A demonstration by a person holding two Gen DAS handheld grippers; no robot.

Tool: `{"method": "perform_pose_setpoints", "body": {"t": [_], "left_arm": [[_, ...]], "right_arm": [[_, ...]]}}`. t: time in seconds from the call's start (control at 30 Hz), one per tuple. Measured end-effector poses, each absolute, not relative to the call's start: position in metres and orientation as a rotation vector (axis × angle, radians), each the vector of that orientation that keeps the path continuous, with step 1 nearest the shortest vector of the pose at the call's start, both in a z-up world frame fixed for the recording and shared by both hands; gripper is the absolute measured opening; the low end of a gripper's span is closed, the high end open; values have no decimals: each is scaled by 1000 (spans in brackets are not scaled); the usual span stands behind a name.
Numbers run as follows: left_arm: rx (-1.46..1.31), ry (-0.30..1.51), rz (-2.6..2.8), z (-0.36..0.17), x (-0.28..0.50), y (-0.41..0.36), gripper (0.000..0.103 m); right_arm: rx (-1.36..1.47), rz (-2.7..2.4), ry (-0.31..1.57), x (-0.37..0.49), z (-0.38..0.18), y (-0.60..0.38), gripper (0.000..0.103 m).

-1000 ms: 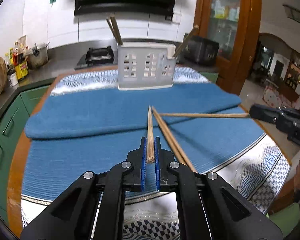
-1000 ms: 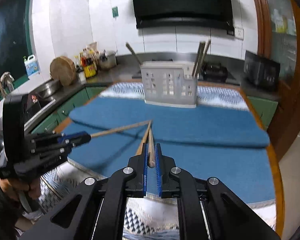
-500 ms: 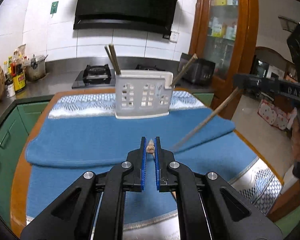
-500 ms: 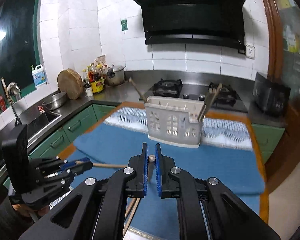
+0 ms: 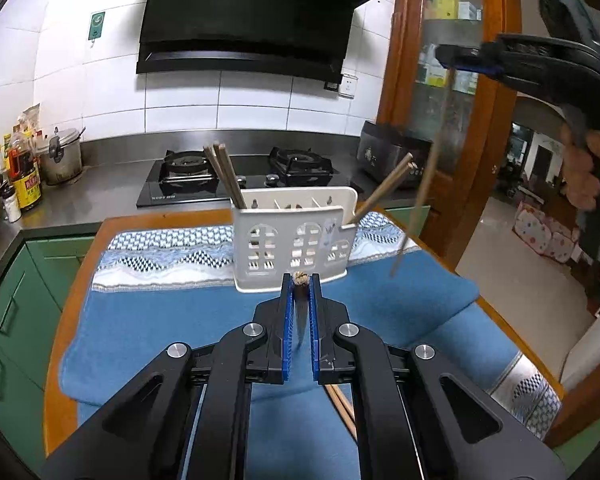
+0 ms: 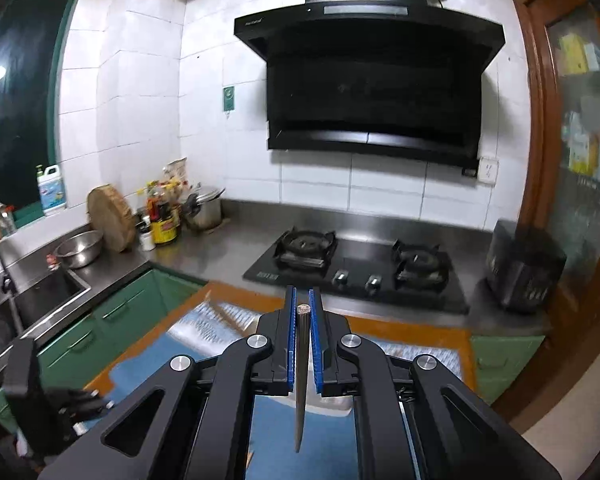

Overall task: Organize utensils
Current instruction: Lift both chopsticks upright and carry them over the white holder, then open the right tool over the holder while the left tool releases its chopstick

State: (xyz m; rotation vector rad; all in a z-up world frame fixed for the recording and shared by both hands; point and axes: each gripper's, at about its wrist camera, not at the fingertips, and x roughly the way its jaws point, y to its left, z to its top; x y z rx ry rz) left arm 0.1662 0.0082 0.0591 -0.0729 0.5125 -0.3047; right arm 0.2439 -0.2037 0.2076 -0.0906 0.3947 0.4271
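A white slotted utensil holder (image 5: 296, 236) stands on the blue cloth (image 5: 148, 320) with chopsticks leaning in its left and right ends. My left gripper (image 5: 300, 280) is shut on a chopstick (image 5: 301, 312) that hangs down, just in front of the holder. My right gripper (image 6: 302, 306) is shut on another chopstick (image 6: 300, 380) that points down; it also shows in the left wrist view (image 5: 460, 60), high at the right, its chopstick (image 5: 416, 200) hanging beside the holder. Two more chopsticks (image 5: 342, 404) lie on the cloth below my left gripper.
The table (image 5: 60, 344) has an orange wooden rim. Behind it a steel counter holds a gas hob (image 6: 352, 268), a pot (image 6: 204, 208), bottles and a sink (image 6: 40, 292). A black box (image 6: 524, 268) stands at the right. A wooden cabinet (image 5: 448, 100) rises at the right.
Both grippers lifted their chopsticks off the cloth and tipped them to hang downward. The right gripper rose high and swung toward the holder; the left moved closer to the holder.
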Motion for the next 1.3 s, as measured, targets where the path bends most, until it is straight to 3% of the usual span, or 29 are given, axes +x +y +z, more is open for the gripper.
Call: {"method": "perform_pose_setpoints", "body": {"t": [0.43,0.73,0.9,1.1,1.3], "left_arm": [[-49,409,-334,125,198,6,5],[-24,260,-310,194,227,-4,5],[-23,179,-264,221,257,-10,5],[-48,152,-217,215,295,-15,5],[-92,253,-198,174,331,-9,5]], "right_arm": [[-77,309,284,337,200,-199,7],[-71,322,393,362,151,-204,7],[-76,321,387,346,144,-212,17],[-141,364,368,306,132,-218,23],[-175,420,404,275,105,-218,24]]}}
